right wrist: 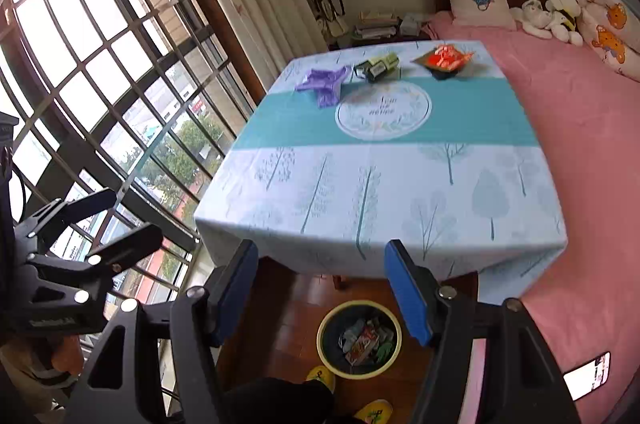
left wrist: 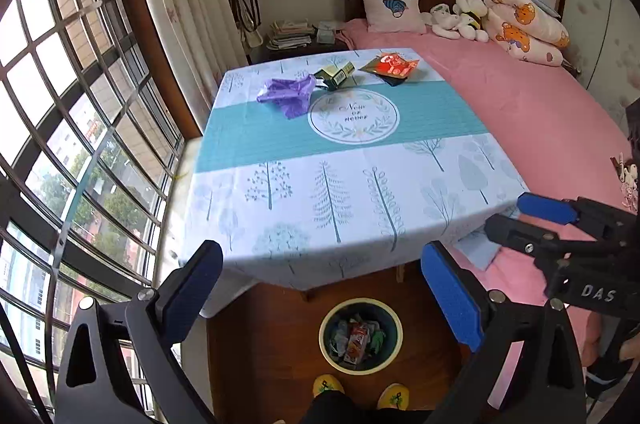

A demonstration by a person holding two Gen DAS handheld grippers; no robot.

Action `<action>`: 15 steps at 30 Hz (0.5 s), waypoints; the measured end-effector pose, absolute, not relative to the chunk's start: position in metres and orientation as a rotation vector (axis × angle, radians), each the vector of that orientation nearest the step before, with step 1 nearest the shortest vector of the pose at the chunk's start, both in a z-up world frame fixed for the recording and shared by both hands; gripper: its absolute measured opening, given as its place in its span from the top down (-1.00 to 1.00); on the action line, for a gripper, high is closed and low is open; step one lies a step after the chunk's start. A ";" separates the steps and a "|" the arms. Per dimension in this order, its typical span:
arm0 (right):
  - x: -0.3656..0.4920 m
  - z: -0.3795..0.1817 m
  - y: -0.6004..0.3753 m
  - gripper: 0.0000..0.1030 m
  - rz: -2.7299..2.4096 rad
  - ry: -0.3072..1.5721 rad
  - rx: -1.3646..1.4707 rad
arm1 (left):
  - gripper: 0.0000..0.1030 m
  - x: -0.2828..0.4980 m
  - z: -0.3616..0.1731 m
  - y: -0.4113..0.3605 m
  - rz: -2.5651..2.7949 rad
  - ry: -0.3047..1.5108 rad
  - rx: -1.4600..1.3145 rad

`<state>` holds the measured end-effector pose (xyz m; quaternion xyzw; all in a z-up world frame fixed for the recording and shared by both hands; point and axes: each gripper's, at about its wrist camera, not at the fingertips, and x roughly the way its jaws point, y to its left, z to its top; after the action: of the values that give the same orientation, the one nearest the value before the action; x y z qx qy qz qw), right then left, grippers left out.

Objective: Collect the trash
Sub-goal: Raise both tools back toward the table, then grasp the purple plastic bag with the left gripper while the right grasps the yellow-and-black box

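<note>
Three pieces of trash lie at the far end of the table [left wrist: 340, 207]: a crumpled purple wrapper [left wrist: 289, 95] [right wrist: 323, 84], a green and black carton [left wrist: 335, 73] [right wrist: 377, 67], and a red snack packet [left wrist: 394, 65] [right wrist: 443, 59]. A round bin [left wrist: 361, 338] [right wrist: 359, 338] with wrappers inside stands on the wooden floor under the near table edge. My left gripper [left wrist: 322, 282] is open and empty, held above the bin before the table edge. My right gripper [right wrist: 322, 288] is open and empty beside it.
A pink bed [left wrist: 532, 111] runs along the table's right side, with pillows and soft toys at its head. A barred window [left wrist: 60, 143] and curtain are on the left. A phone [right wrist: 587, 376] lies on the bed. Yellow slippers [left wrist: 328, 384] show beside the bin.
</note>
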<state>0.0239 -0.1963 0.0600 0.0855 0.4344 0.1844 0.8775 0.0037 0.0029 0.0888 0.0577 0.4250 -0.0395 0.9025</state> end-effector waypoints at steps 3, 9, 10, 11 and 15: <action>0.037 0.072 -0.202 -0.28 0.381 0.880 0.194 | -0.92 0.016 0.095 0.003 -0.078 0.864 0.130; 0.074 0.083 -0.205 -0.28 0.357 0.847 0.203 | -0.92 0.064 0.095 0.014 -0.105 0.877 0.155; 0.082 0.084 -0.204 -0.28 0.349 0.844 0.207 | -0.92 0.076 0.095 0.017 -0.103 0.882 0.173; 0.090 0.084 -0.204 -0.28 0.343 0.843 0.213 | -0.92 0.087 0.094 0.020 -0.104 0.889 0.190; 0.127 0.081 -0.197 -0.28 0.309 0.850 0.235 | -0.92 0.138 0.085 0.033 -0.138 0.920 0.251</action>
<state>0.1271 -0.1966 0.0806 0.1131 0.4095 0.1489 0.8929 0.1381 0.0330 0.0847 0.1205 0.4424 -0.0664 0.8862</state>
